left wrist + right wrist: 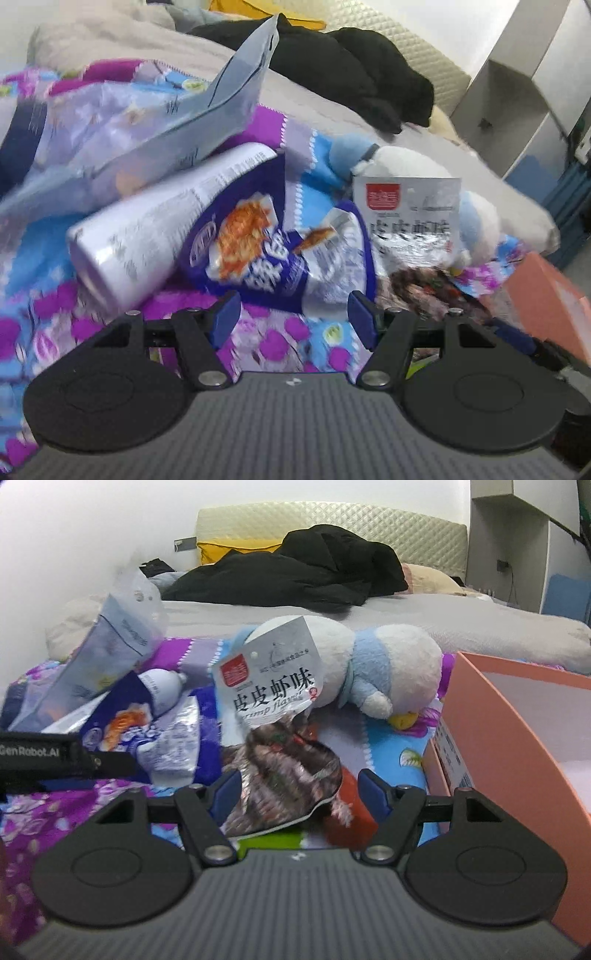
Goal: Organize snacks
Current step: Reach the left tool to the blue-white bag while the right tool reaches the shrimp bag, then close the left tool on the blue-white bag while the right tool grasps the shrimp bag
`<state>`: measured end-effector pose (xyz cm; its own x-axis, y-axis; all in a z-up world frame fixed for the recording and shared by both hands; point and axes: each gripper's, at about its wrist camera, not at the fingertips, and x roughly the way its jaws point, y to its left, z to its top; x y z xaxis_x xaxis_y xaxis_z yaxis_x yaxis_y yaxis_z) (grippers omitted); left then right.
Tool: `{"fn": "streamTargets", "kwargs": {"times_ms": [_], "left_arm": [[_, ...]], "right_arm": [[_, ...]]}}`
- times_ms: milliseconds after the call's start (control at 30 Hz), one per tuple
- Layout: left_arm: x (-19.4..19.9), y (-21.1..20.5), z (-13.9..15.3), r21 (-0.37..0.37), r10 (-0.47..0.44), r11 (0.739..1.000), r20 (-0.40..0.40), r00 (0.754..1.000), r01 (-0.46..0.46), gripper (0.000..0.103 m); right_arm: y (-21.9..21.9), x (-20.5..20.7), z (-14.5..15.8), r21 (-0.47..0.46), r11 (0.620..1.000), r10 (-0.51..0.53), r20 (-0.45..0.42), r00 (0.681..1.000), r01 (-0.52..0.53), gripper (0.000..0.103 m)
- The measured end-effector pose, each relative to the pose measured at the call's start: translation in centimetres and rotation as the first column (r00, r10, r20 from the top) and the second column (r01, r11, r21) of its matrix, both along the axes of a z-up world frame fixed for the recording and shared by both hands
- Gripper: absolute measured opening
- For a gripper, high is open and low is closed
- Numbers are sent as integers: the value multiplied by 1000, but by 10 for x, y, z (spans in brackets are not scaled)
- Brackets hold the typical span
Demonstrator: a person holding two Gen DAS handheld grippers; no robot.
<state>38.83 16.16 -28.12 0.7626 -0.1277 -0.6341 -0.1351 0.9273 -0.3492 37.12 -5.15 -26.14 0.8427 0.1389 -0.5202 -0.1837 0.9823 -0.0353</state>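
Snacks lie on a patterned blanket. In the left wrist view, my left gripper [293, 314] is open just in front of a purple noodle-snack bag [266, 254]. A white cylindrical can [147, 225] and a pale blue bag [155, 122] lie to its left. A silver shrimp-flavour bag [410, 214] lies to the right. In the right wrist view, my right gripper [301, 794] is open, with the lower end of the shrimp-flavour bag [280, 716] between its fingers, not clamped. A pink box [517, 738] stands open at the right.
A white and blue plush toy [384, 664] lies behind the shrimp bag. Black clothing [295, 572] and a yellow pillow [221, 550] lie farther back on the bed. The left gripper's body [44, 760] shows at the left edge. White shelves [517, 535] stand at far right.
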Motion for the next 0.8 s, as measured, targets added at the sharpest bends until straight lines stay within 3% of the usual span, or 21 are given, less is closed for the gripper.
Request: {"fn": "streamTargets", "kwargs": {"times_ms": [133, 267, 467, 500, 567, 633, 800], "left_arm": [[9, -11, 8, 82, -38, 996, 44, 998, 34, 69], [22, -26, 11, 189, -89, 979, 38, 995, 80, 69], [44, -43, 7, 291, -215, 935, 13, 976, 202, 67], [47, -45, 6, 300, -227, 930, 11, 974, 213, 65], [54, -48, 4, 318, -250, 917, -9, 968, 240, 52], [58, -50, 2, 322, -285, 905, -25, 958, 277, 32], [59, -56, 3, 357, -303, 885, -48, 952, 300, 20]], "right_arm": [[0, 10, -4, -5, 1000, 2, 9, 1000, -2, 69], [0, 19, -8, -5, 1000, 8, 10, 1000, -8, 66], [-2, 20, -8, 0, 1000, 30, -15, 999, -30, 35], [-3, 19, -7, 1, 1000, 28, -17, 999, -28, 28], [-7, 19, -5, 22, 999, 34, -29, 999, -34, 27], [-10, 18, -2, 44, 998, 43, -38, 998, -42, 23], [-11, 8, 8, 74, 995, 69, -30, 997, -67, 12]]}}
